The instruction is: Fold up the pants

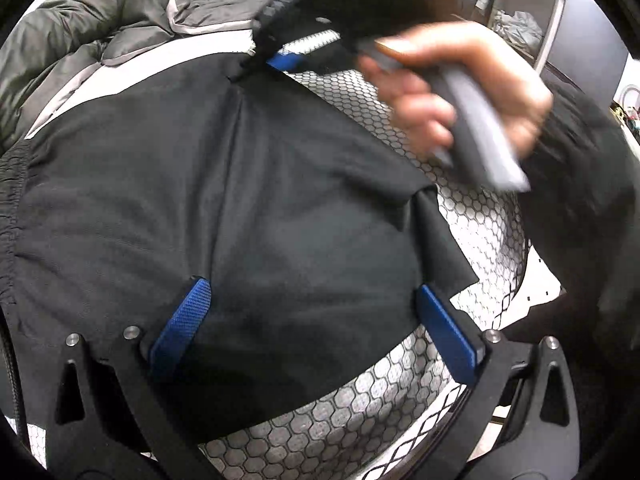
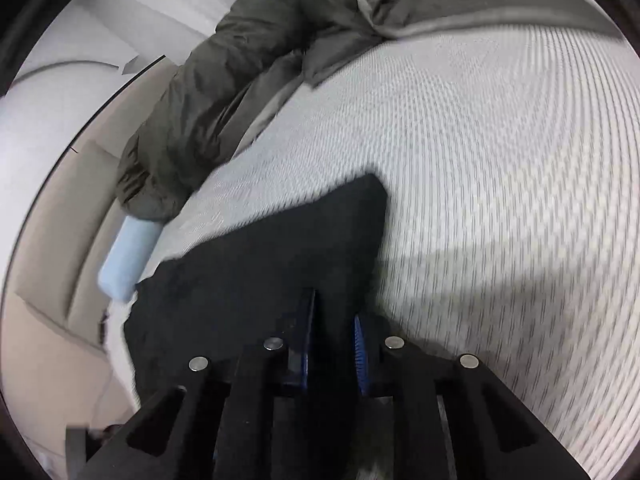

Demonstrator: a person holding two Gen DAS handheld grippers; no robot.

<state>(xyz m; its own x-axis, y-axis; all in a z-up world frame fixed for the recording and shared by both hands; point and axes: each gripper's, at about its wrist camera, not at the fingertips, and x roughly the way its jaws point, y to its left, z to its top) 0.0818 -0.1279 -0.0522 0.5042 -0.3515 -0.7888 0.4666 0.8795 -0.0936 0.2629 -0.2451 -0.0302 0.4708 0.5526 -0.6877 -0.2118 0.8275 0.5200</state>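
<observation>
While the black pants (image 1: 224, 200) lie spread flat across the hexagon-patterned bed cover (image 1: 360, 400), filling the middle of the left wrist view with the elastic waistband at 9 o'clock, the left tool (image 1: 312, 328) hangs over them with its blue pads wide apart and nothing between them, evidently freed so the cloth stays where it was laid. Right tool (image 1: 276, 60), at 12 o'clock in that view, carried by a blurred hand (image 1: 460, 92): its tips sit at a far edge of the pants. In its own view the right tool (image 2: 334, 332) has its jaws drawn nearly together with black fabric between the pads, apparently pinched, though motion blur leaves this uncertain; such a hold would suit drawing that edge over for a fold. Grey padded jacket (image 2: 224, 92), at 11 o'clock, lies clear of the work. Pale blue block (image 2: 126, 256), at 9 o'clock, rests at the bed's edge.
</observation>
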